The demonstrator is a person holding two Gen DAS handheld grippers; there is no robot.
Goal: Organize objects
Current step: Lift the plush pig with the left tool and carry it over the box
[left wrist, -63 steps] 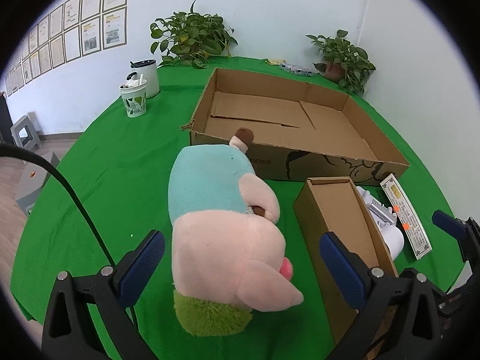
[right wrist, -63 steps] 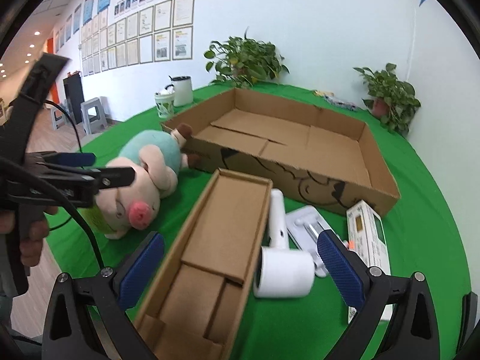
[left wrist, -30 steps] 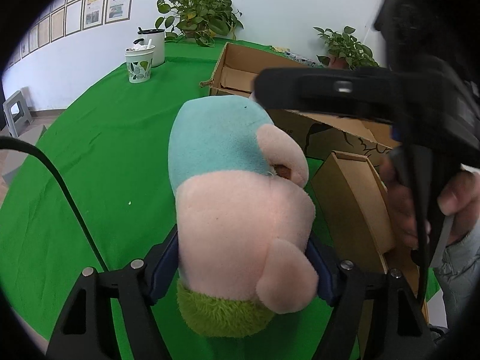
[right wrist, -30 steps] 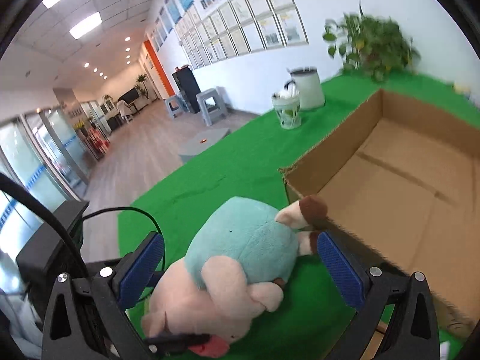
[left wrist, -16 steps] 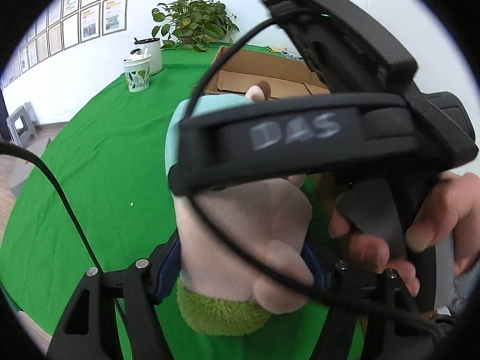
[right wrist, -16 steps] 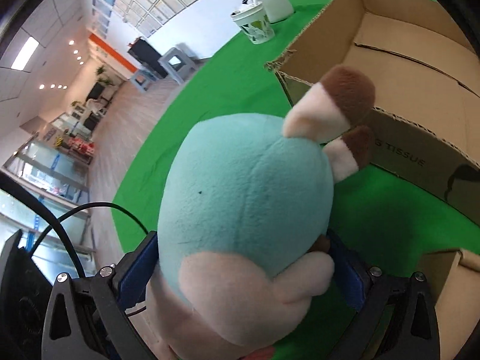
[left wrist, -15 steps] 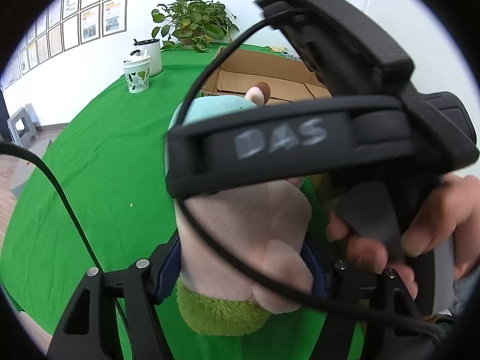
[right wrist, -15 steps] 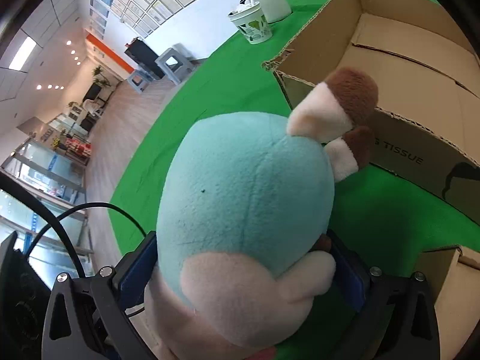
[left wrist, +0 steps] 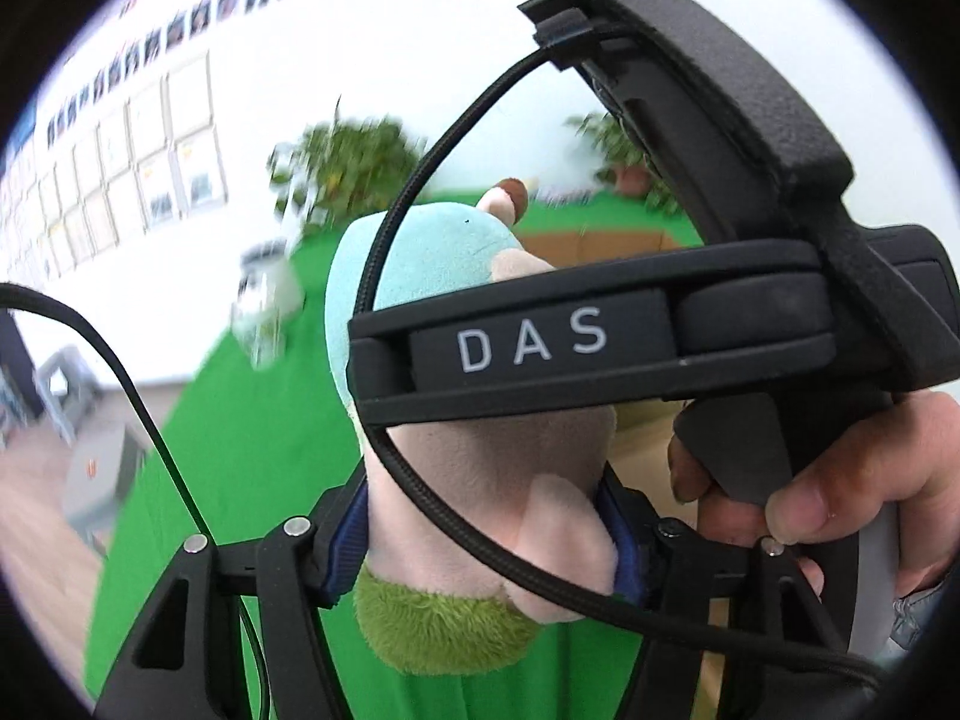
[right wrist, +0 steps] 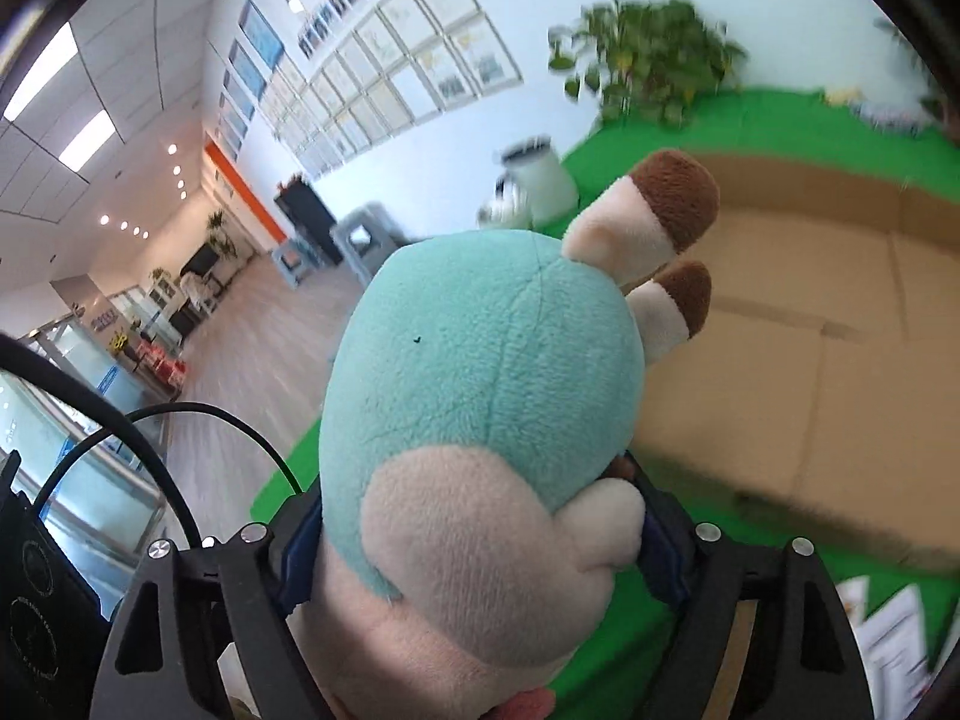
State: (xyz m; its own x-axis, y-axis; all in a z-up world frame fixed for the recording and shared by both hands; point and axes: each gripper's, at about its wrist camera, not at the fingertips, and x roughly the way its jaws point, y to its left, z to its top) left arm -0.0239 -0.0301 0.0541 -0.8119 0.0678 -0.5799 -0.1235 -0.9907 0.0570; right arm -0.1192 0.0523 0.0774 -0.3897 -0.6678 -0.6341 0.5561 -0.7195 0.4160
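Note:
A plush pig (left wrist: 480, 468) with a teal body, pink head and green tuft is held up off the green table. My left gripper (left wrist: 486, 540) is shut on its pink head. My right gripper (right wrist: 480, 534) is shut on its body near the pink arm; the teal back (right wrist: 480, 360) and brown-tipped feet (right wrist: 672, 198) fill that view. The right gripper's black body and the hand that holds it (left wrist: 804, 492) cross the left wrist view and hide much of the table. The large open cardboard box (right wrist: 840, 324) lies just beyond the pig.
A white cup (right wrist: 540, 180) and a leafy potted plant (right wrist: 654, 66) stand at the far edge of the green table (left wrist: 252, 432). White leaflets (right wrist: 888, 642) lie at the lower right. A cable (left wrist: 144, 420) runs past on the left. Office floor lies beyond the table.
Both grippers have lifted the pig up off the table and tilted it toward the large box. The background has blurred with the motion. Both stay clamped on the pig.

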